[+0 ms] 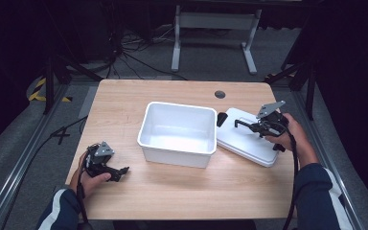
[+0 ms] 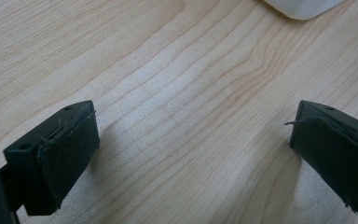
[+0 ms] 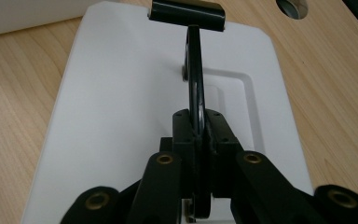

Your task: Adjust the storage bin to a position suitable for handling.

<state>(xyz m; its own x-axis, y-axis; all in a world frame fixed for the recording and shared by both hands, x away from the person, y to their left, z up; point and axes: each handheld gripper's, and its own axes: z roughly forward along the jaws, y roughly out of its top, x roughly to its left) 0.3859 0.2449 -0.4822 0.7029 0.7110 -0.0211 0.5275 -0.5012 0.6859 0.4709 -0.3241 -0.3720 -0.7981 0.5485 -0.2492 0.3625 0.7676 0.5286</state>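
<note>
White: one tub [image 1: 178,133], one lid [image 1: 247,138], one black handle [image 3: 195,88].

Left gripper [image 1: 123,170] jaws wide; right gripper [image 1: 238,124] clamped.

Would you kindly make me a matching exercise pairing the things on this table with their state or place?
Things:
1. white bin
2. white lid
3. lid handle
4. left gripper

States or places:
A. lying flat on the table, right of the bin
B. open, over bare wood
C. clamped in the right gripper
D. empty, at the table's middle

Pairs: 1-D, 2-A, 3-C, 4-B
</note>
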